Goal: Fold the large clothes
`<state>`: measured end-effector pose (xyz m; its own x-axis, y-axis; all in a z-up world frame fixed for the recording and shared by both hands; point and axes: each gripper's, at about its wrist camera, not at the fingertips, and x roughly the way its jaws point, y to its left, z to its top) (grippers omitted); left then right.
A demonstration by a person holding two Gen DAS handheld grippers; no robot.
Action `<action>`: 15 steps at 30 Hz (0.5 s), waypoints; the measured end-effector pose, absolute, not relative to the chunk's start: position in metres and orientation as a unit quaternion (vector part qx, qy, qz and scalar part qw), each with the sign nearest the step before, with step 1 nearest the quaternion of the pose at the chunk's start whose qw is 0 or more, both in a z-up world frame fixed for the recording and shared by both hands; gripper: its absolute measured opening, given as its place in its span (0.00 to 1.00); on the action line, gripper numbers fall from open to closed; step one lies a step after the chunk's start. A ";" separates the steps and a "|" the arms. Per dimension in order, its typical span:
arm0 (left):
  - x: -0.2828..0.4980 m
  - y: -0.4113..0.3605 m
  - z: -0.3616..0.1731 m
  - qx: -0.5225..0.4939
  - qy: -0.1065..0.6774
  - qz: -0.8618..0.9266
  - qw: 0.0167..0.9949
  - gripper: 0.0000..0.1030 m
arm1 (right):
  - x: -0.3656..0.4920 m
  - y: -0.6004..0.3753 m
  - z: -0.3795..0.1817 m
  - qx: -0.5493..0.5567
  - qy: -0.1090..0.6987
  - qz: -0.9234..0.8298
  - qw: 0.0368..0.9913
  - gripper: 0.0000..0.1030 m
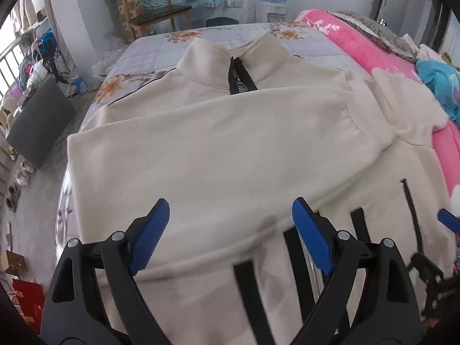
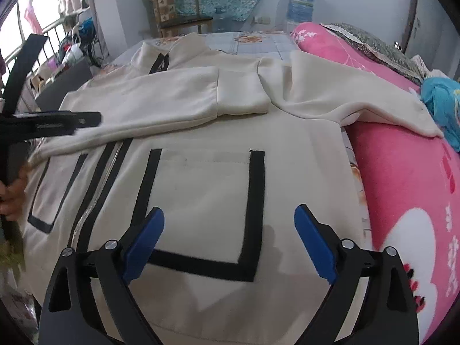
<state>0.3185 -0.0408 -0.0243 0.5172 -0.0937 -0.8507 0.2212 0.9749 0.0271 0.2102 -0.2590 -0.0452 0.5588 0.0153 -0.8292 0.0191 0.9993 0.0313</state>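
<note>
Cream fleece jacket (image 1: 218, 143) spread front-up across a floral bed (image 1: 149, 54), collar at the far end, one sleeve (image 2: 161, 97) folded over the chest, the other sleeve (image 2: 353, 97) trailing onto a pink blanket (image 2: 408, 178). Two black-trimmed patch pockets (image 2: 201, 198), contents hidden. Left gripper (image 1: 230, 230) above the near hem, blue fingers (image 1: 152, 230) spread, holding nothing. Right gripper (image 2: 230, 238) over the pocket, likewise spread, nothing between its fingers

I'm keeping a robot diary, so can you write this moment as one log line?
left gripper: open, empty | right gripper: open, empty | jacket: flat on bed | left sleeve: folded across chest | right sleeve: unfolded
</note>
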 end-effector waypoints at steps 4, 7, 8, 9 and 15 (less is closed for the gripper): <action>0.326 -0.052 -0.040 0.089 0.489 -0.088 0.863 0.81 | 0.218 -0.258 -0.054 0.020 0.476 -0.012 0.879 0.89; 0.324 -0.054 -0.048 0.104 0.478 -0.080 0.868 0.89 | 0.220 -0.257 -0.061 0.013 0.480 -0.020 0.877 0.89; 0.323 -0.053 -0.050 0.106 0.474 -0.080 0.871 0.89 | 0.221 -0.257 -0.063 0.011 0.481 -0.022 0.876 0.89; 0.323 -0.053 -0.050 0.105 0.472 -0.081 0.871 0.90 | 0.221 -0.256 -0.066 0.007 0.484 -0.026 0.875 0.89; 0.325 -0.048 -0.051 0.086 0.480 -0.081 0.869 0.92 | 0.220 -0.253 -0.072 -0.013 0.486 -0.027 0.874 0.94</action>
